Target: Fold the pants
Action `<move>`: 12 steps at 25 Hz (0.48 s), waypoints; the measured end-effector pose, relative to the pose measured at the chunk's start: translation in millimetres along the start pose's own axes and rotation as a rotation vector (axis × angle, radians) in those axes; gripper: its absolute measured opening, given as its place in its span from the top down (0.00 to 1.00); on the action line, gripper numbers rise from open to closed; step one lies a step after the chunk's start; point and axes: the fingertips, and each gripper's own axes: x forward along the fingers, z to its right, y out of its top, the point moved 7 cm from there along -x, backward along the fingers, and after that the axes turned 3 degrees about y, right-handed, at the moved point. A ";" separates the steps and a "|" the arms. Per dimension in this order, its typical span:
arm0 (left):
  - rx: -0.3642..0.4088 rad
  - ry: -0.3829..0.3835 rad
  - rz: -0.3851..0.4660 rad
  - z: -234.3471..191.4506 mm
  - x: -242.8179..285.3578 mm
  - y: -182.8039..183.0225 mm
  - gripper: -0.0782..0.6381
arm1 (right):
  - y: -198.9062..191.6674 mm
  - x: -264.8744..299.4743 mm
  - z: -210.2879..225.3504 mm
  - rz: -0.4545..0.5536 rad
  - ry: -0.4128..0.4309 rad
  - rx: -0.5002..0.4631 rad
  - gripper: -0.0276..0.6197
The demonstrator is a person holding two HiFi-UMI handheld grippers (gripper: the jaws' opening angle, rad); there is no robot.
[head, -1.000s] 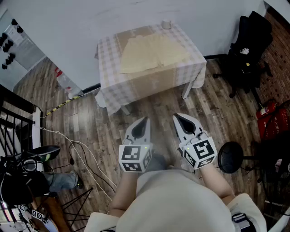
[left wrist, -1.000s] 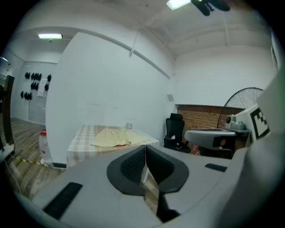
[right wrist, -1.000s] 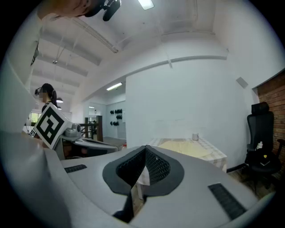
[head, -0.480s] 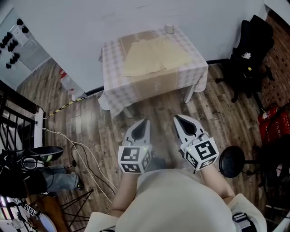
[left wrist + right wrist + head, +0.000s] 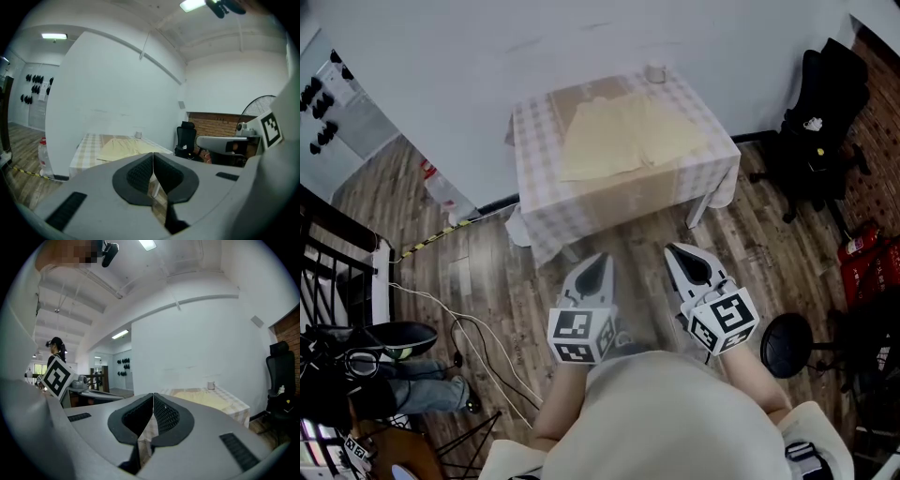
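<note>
Shut tight with nothing between them: jaws of the left gripper (image 5: 596, 264) and of the right gripper (image 5: 682, 258), side by side, the pads meeting along one line in each gripper view. Straight ahead of both pairs of jaws, well apart across a stretch of bare wood floor (image 5: 637, 239): the surface (image 5: 536, 178), draped in a checked cloth that hangs over its near and side edges, its far edge close against the white wall (image 5: 487, 56). Open floor from the jaws up to that near edge. Off to the left of the jaws, loose cables (image 5: 473, 337) on the floor and a plastic bottle (image 5: 439, 183) by the wall. Off to the right, a black office chair (image 5: 825, 112) and a round black base (image 5: 786, 345), both aside from the direct line. On the surface, ahead of the jaws: the pants (image 5: 628, 136), pale yellow, spread flat, outline inside the cloth's edges on every side. Beyond the pants, at the far right corner, a small cup (image 5: 655, 73).
</note>
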 end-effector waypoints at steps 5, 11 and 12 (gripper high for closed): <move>0.008 -0.024 -0.014 -28.2 23.1 7.8 0.88 | 2.7 34.5 3.7 -0.007 -0.004 -0.002 0.96; 0.021 -0.052 -0.029 -54.5 46.9 14.7 0.88 | 4.4 68.1 10.7 -0.004 -0.027 0.011 0.96; 0.022 -0.053 -0.031 -58.4 49.5 15.1 0.88 | 3.8 72.3 11.0 -0.003 -0.031 0.015 0.96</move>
